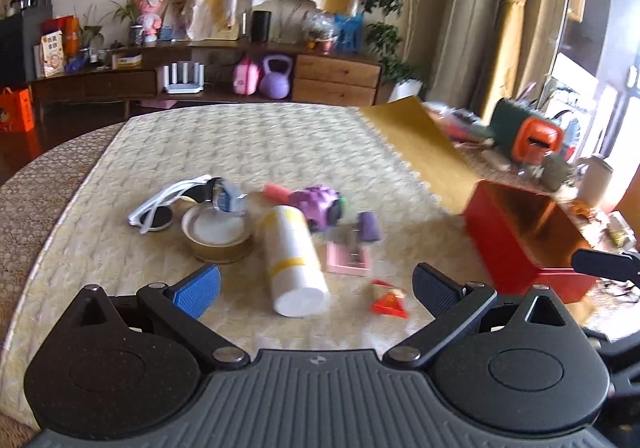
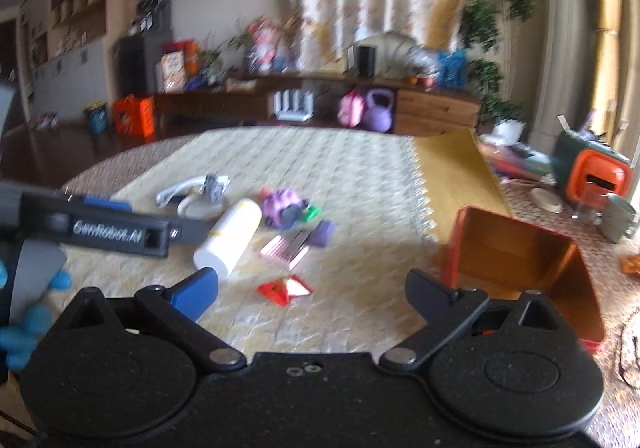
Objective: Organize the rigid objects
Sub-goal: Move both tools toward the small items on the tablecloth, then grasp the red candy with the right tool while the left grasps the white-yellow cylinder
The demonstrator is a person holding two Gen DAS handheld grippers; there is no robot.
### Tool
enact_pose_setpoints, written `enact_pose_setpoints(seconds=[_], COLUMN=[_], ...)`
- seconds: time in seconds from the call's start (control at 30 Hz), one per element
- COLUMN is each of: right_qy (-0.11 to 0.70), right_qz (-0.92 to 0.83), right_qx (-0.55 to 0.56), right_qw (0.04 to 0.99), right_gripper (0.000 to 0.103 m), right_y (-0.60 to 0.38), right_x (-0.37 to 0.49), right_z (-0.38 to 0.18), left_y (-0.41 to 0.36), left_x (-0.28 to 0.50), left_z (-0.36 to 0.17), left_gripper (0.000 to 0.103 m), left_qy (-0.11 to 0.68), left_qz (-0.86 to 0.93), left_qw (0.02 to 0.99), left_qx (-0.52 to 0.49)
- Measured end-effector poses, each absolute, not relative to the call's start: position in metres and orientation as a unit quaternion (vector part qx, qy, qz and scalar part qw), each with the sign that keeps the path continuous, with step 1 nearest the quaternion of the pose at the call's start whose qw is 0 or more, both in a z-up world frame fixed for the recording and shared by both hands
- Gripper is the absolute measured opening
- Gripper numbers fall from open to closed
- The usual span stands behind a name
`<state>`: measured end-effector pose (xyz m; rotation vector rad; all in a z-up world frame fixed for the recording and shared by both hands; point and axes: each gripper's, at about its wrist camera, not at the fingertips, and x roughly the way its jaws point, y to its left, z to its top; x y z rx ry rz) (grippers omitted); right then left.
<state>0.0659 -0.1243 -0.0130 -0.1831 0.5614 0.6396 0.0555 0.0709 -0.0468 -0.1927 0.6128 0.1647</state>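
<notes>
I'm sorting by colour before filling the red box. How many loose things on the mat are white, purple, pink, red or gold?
White: 2, sunglasses, bottle
Purple: 2, toy, block
Pink: 1, comb
Red: 1, packet
Gold: 1, tin
Total: 7, with a few blurred bits uncounted.

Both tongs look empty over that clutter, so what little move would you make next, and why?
Probably lower the left tongs onto the white bottle. It lies on its side right between their open fingers, nearest of the clutter, and the red box stands open and looks empty to the right.
</notes>
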Motion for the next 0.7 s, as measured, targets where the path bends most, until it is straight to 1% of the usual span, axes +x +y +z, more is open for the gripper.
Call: enact_pose_setpoints(seconds=[0.13,0.2,0.37,0.43,0.5,0.7], right_qy=[0.295,0.304,0.322,0.333,0.345,0.352], right_qz=[0.335,0.342,0.354,0.355,0.352,0.361], right_qx=[-0.113,-0.123,-0.148,-0.147,-0.147,-0.146], right_qw=[0.888,0.881,0.866,0.861,0.858,0.851], right_gripper=[0.095,0.091,0.085,0.082,0.076,0.072], right_y=[-0.106,-0.098,-0.08,-0.076,-0.072,-0.063], right_x=[0.078,0.086,0.108,0.116,0.124,0.137], right_z=[-0.027,-0.035,-0.053,-0.062,-0.07,-0.082], left_y=[0.082,0.086,0.086,0.084,0.083,0.089], left_x=[0.071,0.08,0.104,0.112,0.119,0.132], left_z=[-0.055,-0.059,-0.071,-0.077,-0.082,-0.095], left_gripper=[0.103,0.103,0.103,0.103,0.103,0.102], left_qy=[0.308,0.31,0.322,0.329,0.34,0.357], left_qz=[0.089,0.094,0.108,0.098,0.104,0.104], left_qw=[0.942,0.941,0.938,0.937,0.933,0.925], left_qx=[-0.095,-0.093,-0.07,-0.066,-0.06,-0.072])
